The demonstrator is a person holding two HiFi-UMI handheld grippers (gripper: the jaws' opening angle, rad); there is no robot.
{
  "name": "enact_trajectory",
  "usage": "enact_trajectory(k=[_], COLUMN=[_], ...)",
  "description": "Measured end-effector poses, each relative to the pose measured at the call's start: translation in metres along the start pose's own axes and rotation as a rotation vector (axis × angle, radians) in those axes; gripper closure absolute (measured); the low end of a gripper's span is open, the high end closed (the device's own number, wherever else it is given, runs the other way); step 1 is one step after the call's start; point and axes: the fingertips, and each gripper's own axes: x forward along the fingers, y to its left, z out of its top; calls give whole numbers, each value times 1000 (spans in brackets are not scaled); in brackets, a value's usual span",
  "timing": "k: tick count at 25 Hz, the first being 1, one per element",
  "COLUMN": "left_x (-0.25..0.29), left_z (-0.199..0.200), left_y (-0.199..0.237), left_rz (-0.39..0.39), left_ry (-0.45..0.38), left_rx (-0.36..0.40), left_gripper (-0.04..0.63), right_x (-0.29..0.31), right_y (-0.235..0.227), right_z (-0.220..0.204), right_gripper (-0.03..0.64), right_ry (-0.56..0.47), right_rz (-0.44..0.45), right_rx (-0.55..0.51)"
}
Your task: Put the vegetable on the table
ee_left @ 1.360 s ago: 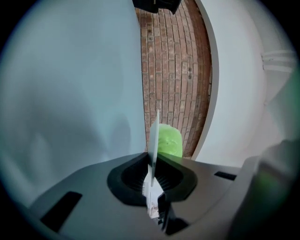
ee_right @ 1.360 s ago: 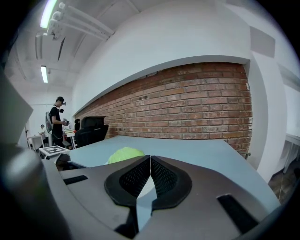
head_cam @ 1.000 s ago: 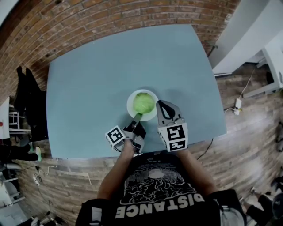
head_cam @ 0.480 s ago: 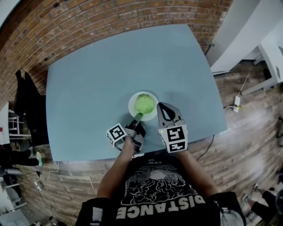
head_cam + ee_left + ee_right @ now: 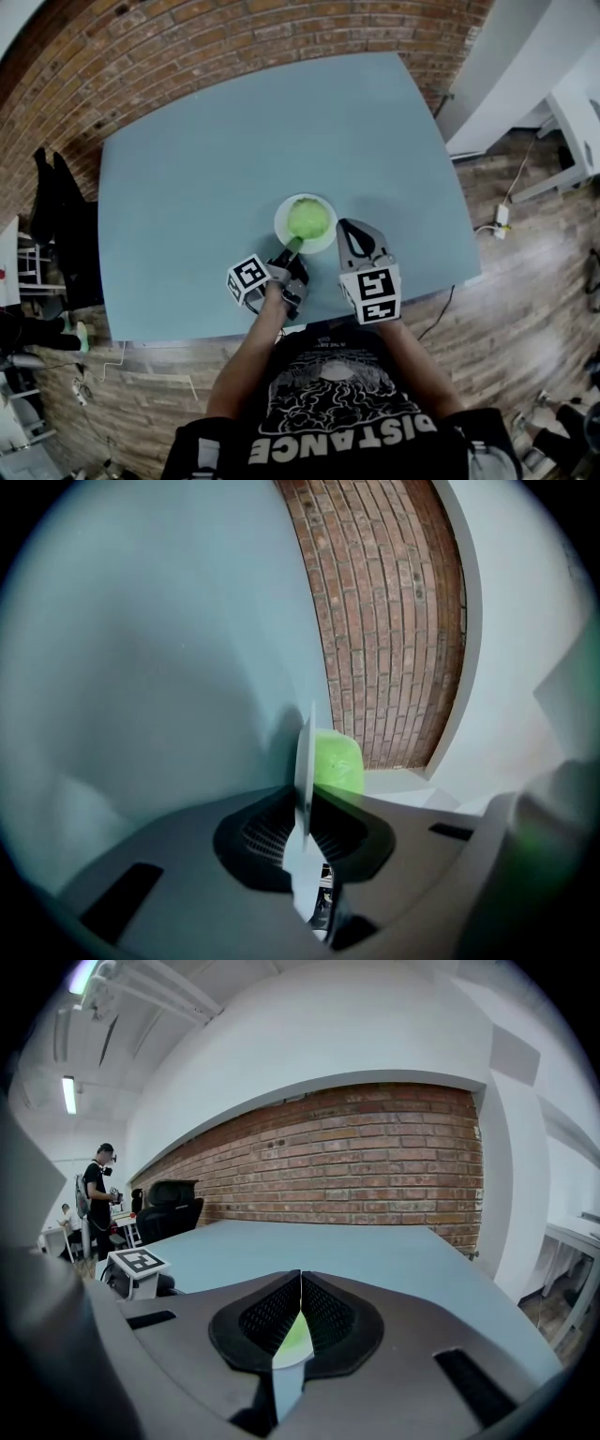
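Vegetable (image 5: 308, 218), a green leafy head, sits on a white plate (image 5: 281, 225) just ahead of the left gripper (image 5: 293, 247) tips. The plate looks down on the table (image 5: 206, 169). Left jaws pinch the near plate rim and have just been opening, with the rim between the pads. Right gripper (image 5: 351, 228) is closed on nothing, beside the plate's right edge. Step looks like release after set-down. Next: open fully and back straight out without dragging the rim.

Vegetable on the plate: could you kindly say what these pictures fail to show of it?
Head view: vegetable too small to name.
Left gripper view: blurred, partly behind the plate rim held by the left gripper, fingers just opening.
Right gripper view: only a green sliver between right gripper's shut fingers.
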Motion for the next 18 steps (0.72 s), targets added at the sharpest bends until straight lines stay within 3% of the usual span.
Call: enact_trajectory(k=[4, 12, 18], left_x=[1, 0, 0], left_z=[0, 4, 5], left_y=[4, 12, 16], left_rz=[27, 161, 206], left_ry=[-5, -4, -14], left_rx=[-32, 1, 5], left_gripper=[563, 565, 565], right_x=[0, -2, -3], right_y=[0, 2, -1], right_z=[-5, -8, -9], right_gripper=[607, 607, 607], right_ry=[12, 23, 29], right_rz=[8, 36, 62], right_rx=[8, 1, -7])
